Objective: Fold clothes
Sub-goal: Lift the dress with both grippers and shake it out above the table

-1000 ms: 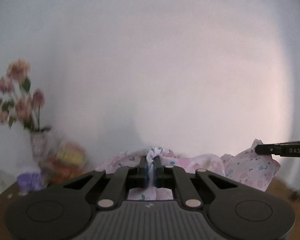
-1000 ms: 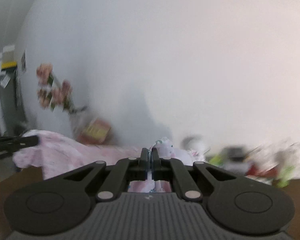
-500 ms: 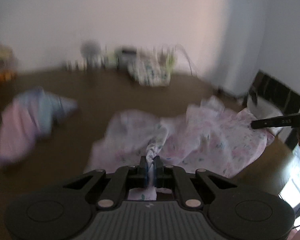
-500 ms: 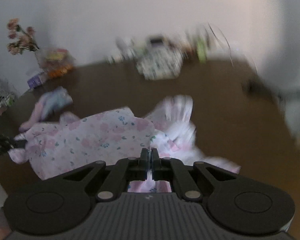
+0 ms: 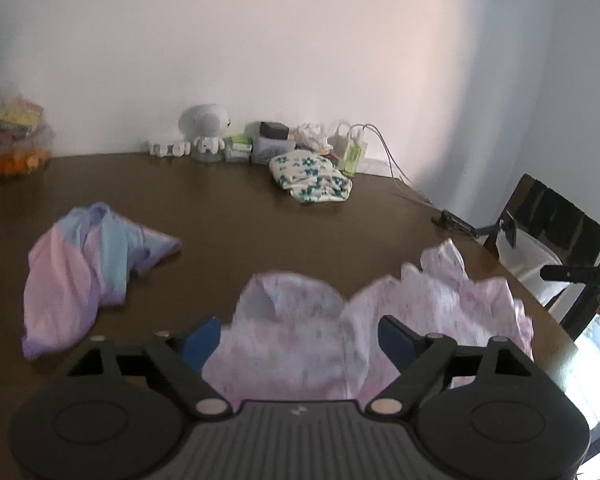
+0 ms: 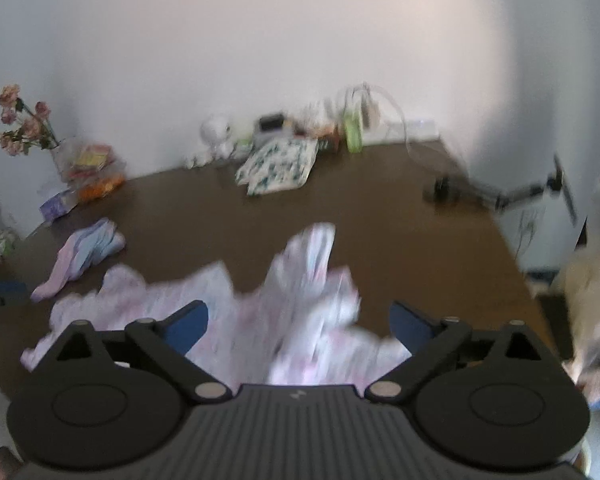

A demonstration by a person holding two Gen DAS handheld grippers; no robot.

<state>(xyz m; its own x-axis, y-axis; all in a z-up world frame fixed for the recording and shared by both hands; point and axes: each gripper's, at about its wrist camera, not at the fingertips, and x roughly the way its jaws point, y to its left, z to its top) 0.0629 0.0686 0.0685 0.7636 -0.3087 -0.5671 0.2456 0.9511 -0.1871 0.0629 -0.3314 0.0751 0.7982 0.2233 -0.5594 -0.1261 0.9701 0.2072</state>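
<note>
Pink floral garment (image 5: 300,332) lies crumpled on the brown table (image 5: 260,208), pale pink with small floral print, blurred in both views (motion smear, print barely readable). From my left wrist view it spreads from 6 o'clock out to 3 o'clock, with one ruffled peak at about 2 o'clock. From my right wrist view the same garment (image 6: 284,312) fills 6 to 9 o'clock, and a white-pink point sticks up toward 12.

My left gripper (image 5: 300,336) is opening, its blue pads (image 5: 202,340) spread wide, cloth between them but not pinched. My right gripper (image 6: 298,324) is opening too, pads (image 6: 186,326) wide apart, cloth lying loose between.

A pink-and-blue garment (image 5: 80,268) is bunched at 9 o'clock in the left view, well apart from the floral one. A folded green-flowered cloth (image 5: 310,178) sits at 12 near the wall clutter.

Versus half a second ago: both pairs of tongs were clamped tight on a twist of the pink fabric, now released. Versus a second ago: both views were mostly wall with the garment held up; now the table fills the lower half and the garment is down on it.
</note>
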